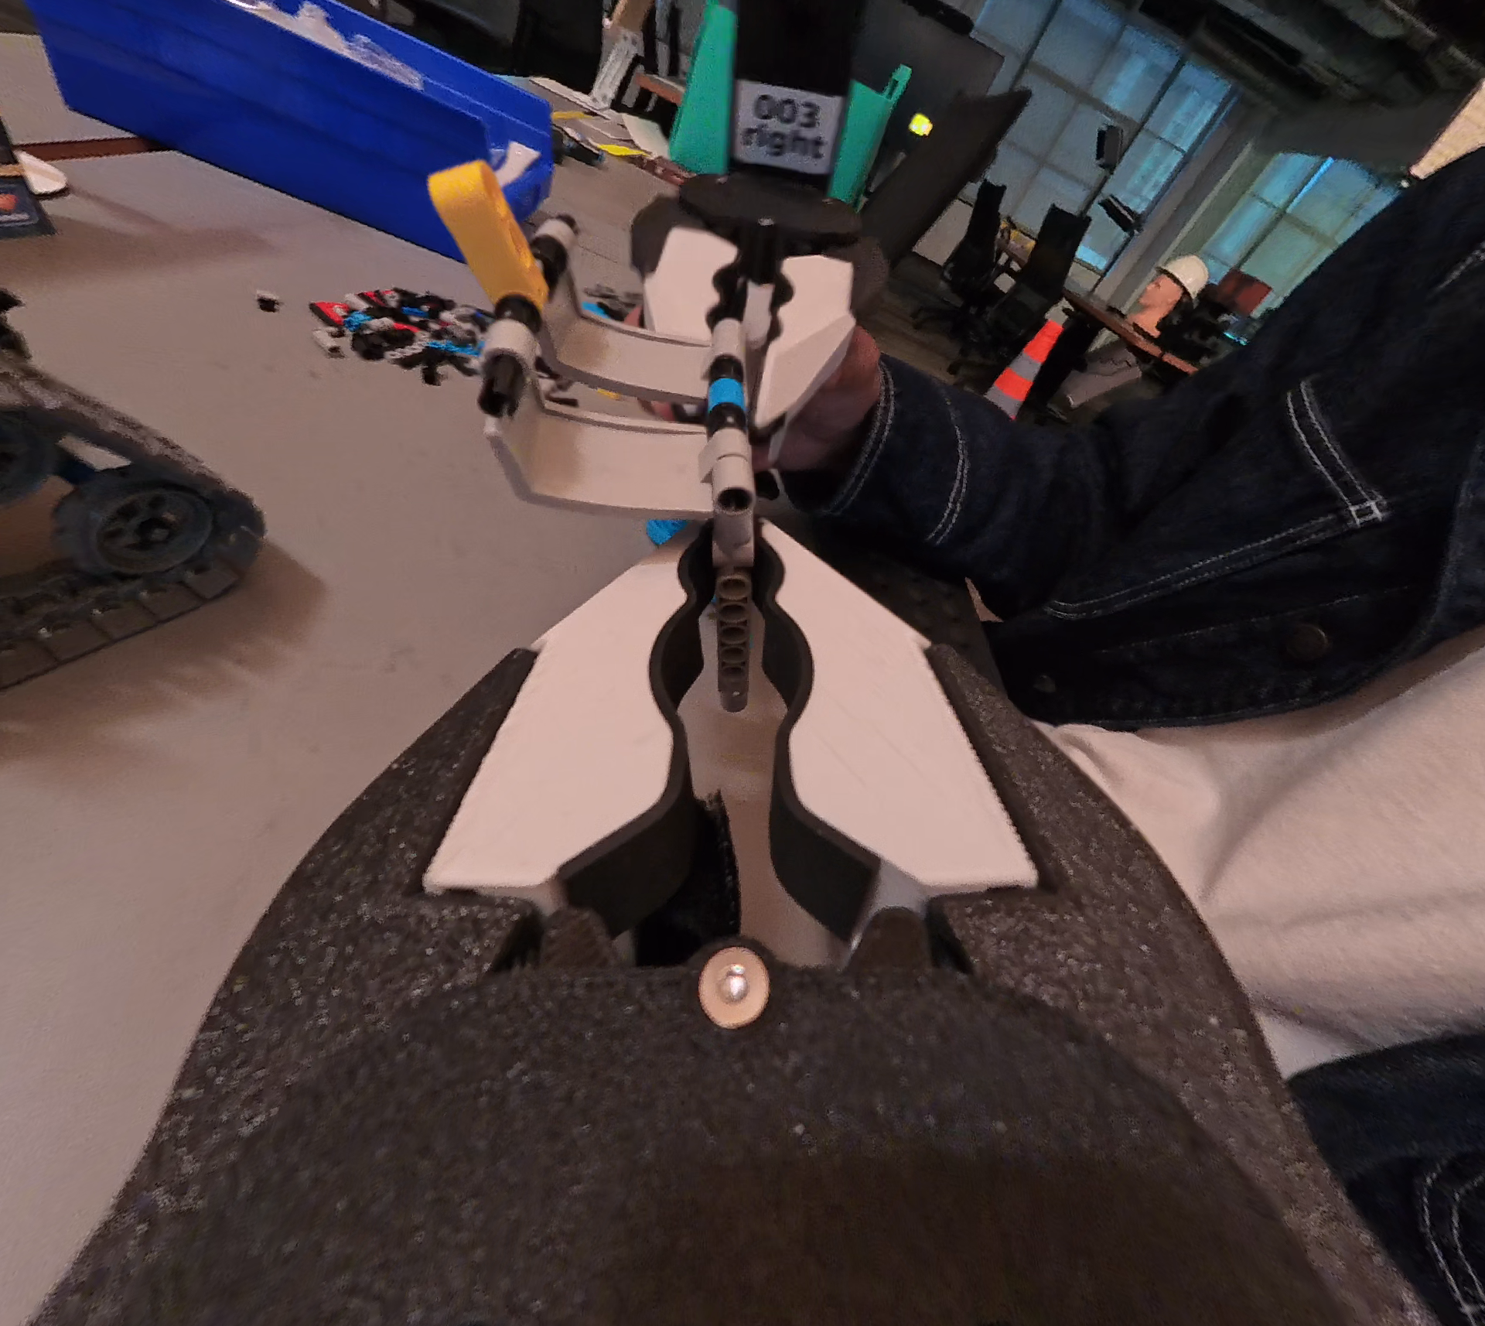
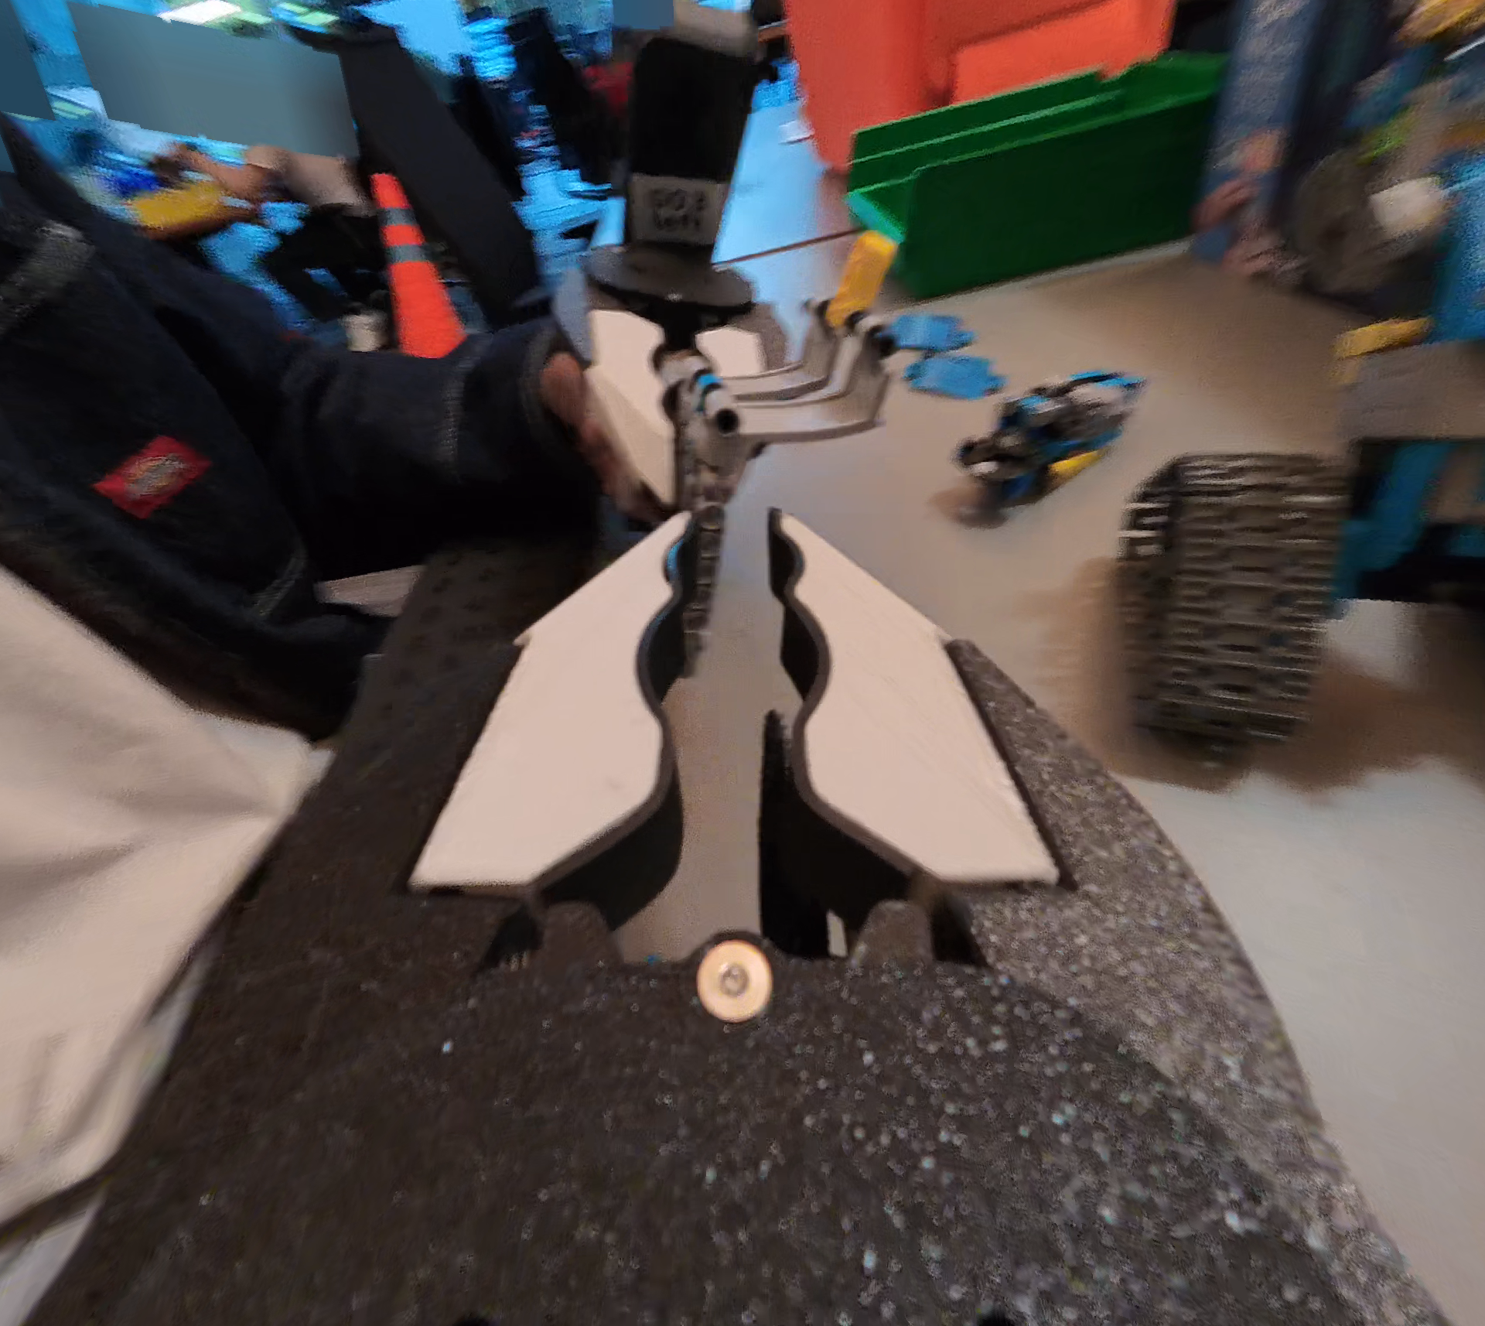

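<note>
A toy-brick assembly hangs between my two grippers above the table. It has a grey holed beam (image 1: 733, 636), a blue connector (image 1: 727, 395), white curved panels (image 1: 611, 476) and a yellow piece (image 1: 486, 234). My left gripper (image 1: 733, 544) is shut on the grey beam. My right gripper (image 1: 747, 323) faces it from the far end, around the assembly's black axle. In the right wrist view my right gripper (image 2: 731, 524) stands slightly open. The beam (image 2: 699, 588) lies against its left finger, with a gap to the right one. The left gripper (image 2: 683, 363) holds the other end.
A blue bin (image 1: 241, 74) and a pile of small parts (image 1: 402, 331) lie on the grey table. A tracked vehicle (image 2: 1229, 596), a small blue model (image 2: 1037, 427), flat blue pieces (image 2: 948, 371) and a green bin (image 2: 1028, 194) are nearby. A person's denim sleeve (image 1: 1125, 484) is close.
</note>
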Tool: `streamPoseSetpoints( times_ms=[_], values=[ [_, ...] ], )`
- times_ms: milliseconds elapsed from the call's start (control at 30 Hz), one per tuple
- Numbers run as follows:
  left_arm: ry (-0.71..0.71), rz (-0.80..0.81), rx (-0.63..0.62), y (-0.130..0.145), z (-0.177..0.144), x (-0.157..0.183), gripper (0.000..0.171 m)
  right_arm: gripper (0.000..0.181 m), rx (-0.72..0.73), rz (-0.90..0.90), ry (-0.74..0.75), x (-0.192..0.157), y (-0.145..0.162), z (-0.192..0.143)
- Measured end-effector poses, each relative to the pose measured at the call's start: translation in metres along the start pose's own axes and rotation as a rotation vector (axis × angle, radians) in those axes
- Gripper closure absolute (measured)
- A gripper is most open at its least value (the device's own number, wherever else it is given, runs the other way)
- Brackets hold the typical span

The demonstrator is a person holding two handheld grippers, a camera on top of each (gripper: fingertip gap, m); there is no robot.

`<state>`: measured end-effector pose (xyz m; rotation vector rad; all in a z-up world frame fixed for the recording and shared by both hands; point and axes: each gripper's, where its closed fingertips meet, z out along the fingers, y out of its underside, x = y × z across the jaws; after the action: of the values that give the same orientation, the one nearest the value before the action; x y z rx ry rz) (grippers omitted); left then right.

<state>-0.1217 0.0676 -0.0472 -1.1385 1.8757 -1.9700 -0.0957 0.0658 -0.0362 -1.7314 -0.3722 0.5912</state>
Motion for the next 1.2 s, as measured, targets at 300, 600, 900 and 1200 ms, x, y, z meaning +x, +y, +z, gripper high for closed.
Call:
streamPoseSetpoints(
  times_ms=[300,600,900,1200],
  values=[
    [0.005,0.003,-0.048,0.009,0.007,0.002,0.166,0.165,0.070,-0.215,0.045,-0.012,-0.015,0.000],
    [0.014,0.016,-0.081,0.016,0.011,0.005,0.166,0.175,0.015,-0.181,0.016,-0.012,-0.005,0.003],
    [-0.183,0.089,0.082,-0.018,-0.010,-0.022,0.130,0.176,-0.025,-0.144,0.056,0.002,0.001,-0.005],
    [-0.334,0.521,0.056,-0.022,-0.003,-0.006,0.144,0.176,-0.068,-0.081,0.029,0.001,0.010,0.002]
  ],
)
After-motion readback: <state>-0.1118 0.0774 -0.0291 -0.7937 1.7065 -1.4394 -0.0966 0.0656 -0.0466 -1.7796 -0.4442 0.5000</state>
